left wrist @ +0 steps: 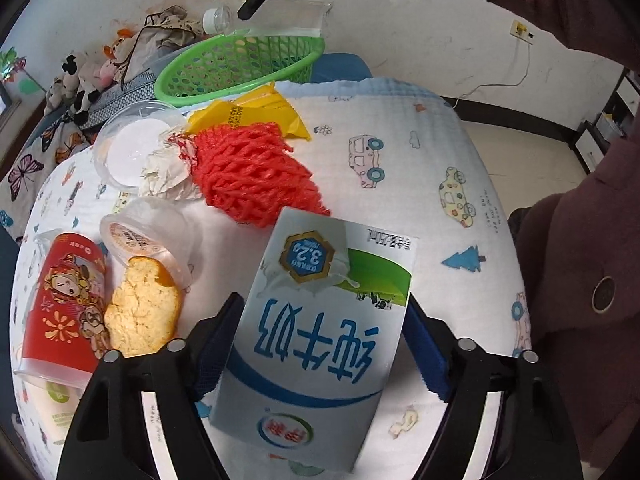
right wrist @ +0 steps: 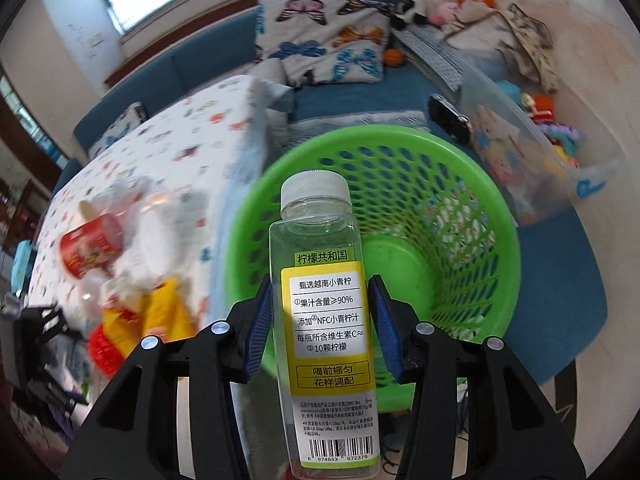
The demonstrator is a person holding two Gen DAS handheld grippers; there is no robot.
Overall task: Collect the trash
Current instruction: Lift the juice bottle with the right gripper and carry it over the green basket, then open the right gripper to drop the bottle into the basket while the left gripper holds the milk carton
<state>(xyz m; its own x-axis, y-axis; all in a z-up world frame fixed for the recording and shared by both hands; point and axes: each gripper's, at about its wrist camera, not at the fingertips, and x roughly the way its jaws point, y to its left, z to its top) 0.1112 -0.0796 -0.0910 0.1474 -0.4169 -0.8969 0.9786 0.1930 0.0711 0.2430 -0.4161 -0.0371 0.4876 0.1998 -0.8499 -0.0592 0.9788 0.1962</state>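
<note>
Milk carton (left wrist: 320, 328) between open left jaws, right jaws gripping bottle (right wrist: 322, 312) over green basket (right wrist: 460, 216)

We take the milk carton (left wrist: 320, 320) as our mark; it lies on the table (left wrist: 420, 184) between the fingers of the left gripper (left wrist: 320, 344). Just behind it we find the foam net (left wrist: 256, 172), and behind that the plastic bag (left wrist: 256, 114). Farther back stands the basket (left wrist: 240, 66), past the table's far edge. Above the basket we see the bottle (right wrist: 320, 304), held by the right gripper (right wrist: 320, 320). Left of the carton lies the bread (left wrist: 142, 312), touching a tipped-over cup (left wrist: 148, 240); farther left lies a printed cup (left wrist: 64, 304).
</note>
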